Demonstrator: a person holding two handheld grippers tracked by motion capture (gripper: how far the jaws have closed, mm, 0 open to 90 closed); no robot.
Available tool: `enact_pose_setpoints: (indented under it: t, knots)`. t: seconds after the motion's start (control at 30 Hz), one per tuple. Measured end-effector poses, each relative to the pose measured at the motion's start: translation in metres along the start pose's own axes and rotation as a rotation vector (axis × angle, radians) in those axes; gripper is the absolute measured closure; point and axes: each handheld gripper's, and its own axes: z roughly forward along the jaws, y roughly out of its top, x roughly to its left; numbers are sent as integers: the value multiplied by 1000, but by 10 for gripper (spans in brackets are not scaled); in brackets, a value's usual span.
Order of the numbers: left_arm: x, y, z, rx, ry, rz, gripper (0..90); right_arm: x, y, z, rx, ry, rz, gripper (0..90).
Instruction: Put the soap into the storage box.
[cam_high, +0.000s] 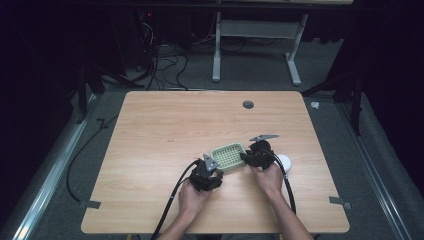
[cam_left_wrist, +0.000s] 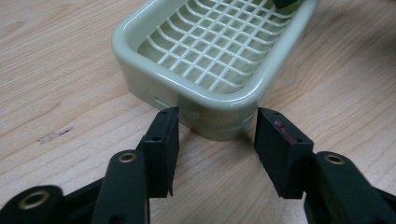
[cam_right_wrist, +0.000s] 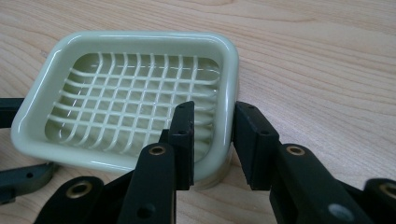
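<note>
We saw the basket (cam_left_wrist: 210, 56) cut off at the top edge in the left gripper view, its far end out of frame. In the right gripper view, the right gripper (cam_right_wrist: 212, 140) hid part of the basket's near wall. From above, the white object (cam_high: 285, 161) behind the right hand (cam_high: 270, 177) was too hidden to identify.

pale green basket (cam_right_wrist: 140, 39) with grid-pattern floor, black tongs (cam_right_wrist: 212, 140), light wood-grain table (cam_high: 165, 120)

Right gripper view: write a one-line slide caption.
Right gripper clamps the rim of a pale green grid-bottomed basket on a wooden table.
</note>
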Motion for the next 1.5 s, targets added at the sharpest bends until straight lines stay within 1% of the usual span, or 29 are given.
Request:
enact_pose_setpoints:
  t: [0.1,0.27,0.3,0.33,0.4,0.47,0.67,0.8,1.03,1.2,1.33,1.5]
  knots:
    - [3,0,0,2,-5,-3,535,1,0,0,1,1,6,700]
    - [10,5,1,31,-1,12,570,2,-1,-1,-3,0,25,676]
    - [12,6,1,33,-2,12,575,3,-1,-1,-2,-5,22,667]
    - [14,7,2,27,-9,11,579,4,-1,-1,-2,-7,23,659]
    - [18,7,3,33,-11,0,590,5,-1,-1,2,-7,31,652]
    - [21,8,3,35,-14,0,595,5,0,0,1,-10,38,652]
    - [28,11,6,41,-4,6,606,8,1,1,-9,-20,52,636]
    - [32,12,9,31,-11,-9,609,8,2,3,-15,-24,65,628]
    - [36,14,12,19,-7,-18,608,9,7,7,-16,-47,64,630]
    - [36,18,15,28,2,-8,588,7,8,9,-20,-49,76,629]
    - [36,18,16,25,-3,-17,576,6,8,10,-26,-49,75,630]
    - [34,17,15,24,0,-6,569,6,8,10,-25,-53,75,636]
